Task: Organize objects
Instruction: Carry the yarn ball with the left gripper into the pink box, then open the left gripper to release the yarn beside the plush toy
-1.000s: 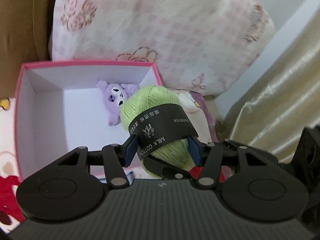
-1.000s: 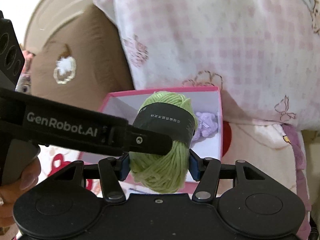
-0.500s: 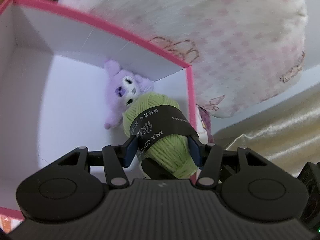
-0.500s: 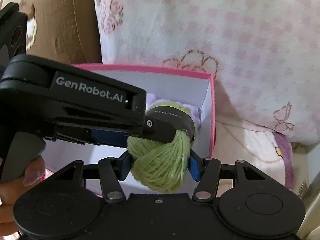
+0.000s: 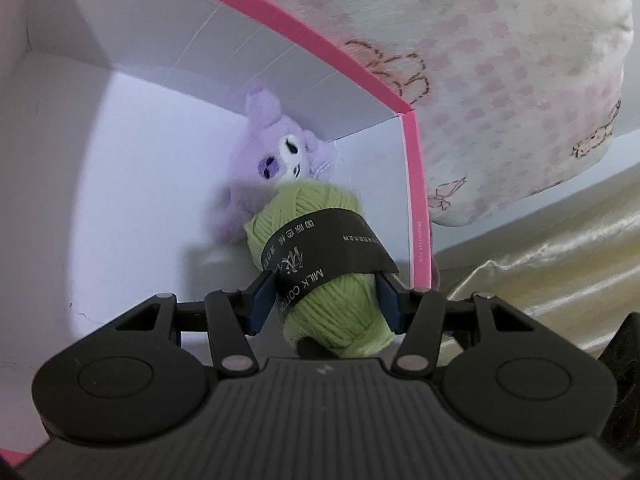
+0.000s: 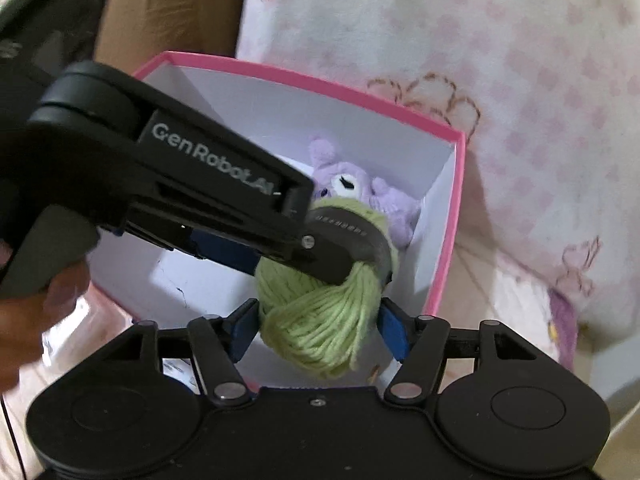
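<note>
Two hand-held grippers meet on one green yarn ball (image 5: 320, 240), and the coming move turns on which of them actually has it. The left hand-held gripper (image 5: 324, 300) pinches the ball across its width: both blue pads press into the yarn just behind the black paper band (image 5: 328, 244). The right hand-held gripper (image 6: 320, 328) straddles the near end of the same ball, but its jaws have just been opening. The yarn sits between them with the right-side pad standing clear of the strands and the left-side one at most brushing them, so it no longer carries anything.

The ball lies straight ahead of both tools, inside the pink-rimmed box (image 5: 280, 36), low in the corner by its right-hand wall. Its long axis runs away from the left hand-held gripper, toward the purple plush toy (image 5: 276, 160) that lies in that corner, and the far end of the ball overlaps the toy's body. Whether the yarn already rests on the box floor I cannot tell; the underside is hidden.

In the right wrist view the left tool reaches in from the left across the ball, with the person's hand (image 6: 40, 312) on its handle. A flowered pillow (image 5: 500, 80) rises just behind the box.

My judgement: the release falls to the left side, since it alone bears the weight. Spreading its jaws should leave the ball beside the toy, lengthwise along the right wall, and the right tool can simply draw back toward itself without snagging.
</note>
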Available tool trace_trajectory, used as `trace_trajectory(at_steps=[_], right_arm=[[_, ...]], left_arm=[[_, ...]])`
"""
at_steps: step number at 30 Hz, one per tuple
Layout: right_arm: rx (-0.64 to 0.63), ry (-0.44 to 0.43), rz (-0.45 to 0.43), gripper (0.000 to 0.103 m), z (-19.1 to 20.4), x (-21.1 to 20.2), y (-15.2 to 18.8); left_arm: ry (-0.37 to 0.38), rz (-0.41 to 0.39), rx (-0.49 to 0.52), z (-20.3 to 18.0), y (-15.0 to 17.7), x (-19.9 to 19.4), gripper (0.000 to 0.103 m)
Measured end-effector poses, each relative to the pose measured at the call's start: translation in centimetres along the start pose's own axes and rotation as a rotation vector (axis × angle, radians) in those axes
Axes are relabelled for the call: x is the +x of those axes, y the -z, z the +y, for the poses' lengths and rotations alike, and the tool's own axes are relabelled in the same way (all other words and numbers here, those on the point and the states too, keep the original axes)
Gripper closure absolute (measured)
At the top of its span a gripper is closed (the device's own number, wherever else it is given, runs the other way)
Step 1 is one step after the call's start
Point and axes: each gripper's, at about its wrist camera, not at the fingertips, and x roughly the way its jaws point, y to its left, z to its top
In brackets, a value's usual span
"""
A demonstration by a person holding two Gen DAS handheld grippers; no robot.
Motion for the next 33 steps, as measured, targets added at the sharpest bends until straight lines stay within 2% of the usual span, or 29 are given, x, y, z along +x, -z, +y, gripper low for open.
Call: trace_trajectory(at_steps=[2, 5, 9, 18, 23, 26, 33], right_arm=[[-0.004, -0.043, -0.02, 0.037, -0.5, -0.3, 0.4], [-0.002, -0.069, -0.036, 0.053, -0.9, -0.3, 0.9], [0.023, -0.058, -0.055, 0.058, -1.4, 0.1, 1.4], [0.025, 0.002, -0.092, 0.056, -1.0, -0.8, 2.6], [0.09, -0.07, -0.142, 0.053, -1.8, -3.5, 4.0], [0.13, -0.105, -0.166, 0.052, -2.1, -5.5, 4.6], [0.149, -0.112, -0.215, 0.048, -1.8, -10.1, 5.7]], left_arm=[[-0.021, 0.001, 0.023, -0.1, 0.2, 0.1, 0.05], [-0.065, 0.004, 0.066, -0.6, 0.6, 0.6, 0.052], [-0.093, -0.011, 0.118, -1.5, 1.0, 1.0, 0.052], [-0.089, -0.002, 0.091, -1.3, 1.4, 2.0, 0.052], [-0.144, -0.05, 0.199, -3.0, 2.3, 0.6, 0.05], [-0.185, -0.047, 0.235, -4.0, 2.7, -0.6, 0.049], [-0.294, -0.06, 0.388, -8.0, 3.7, -4.0, 0.045]])
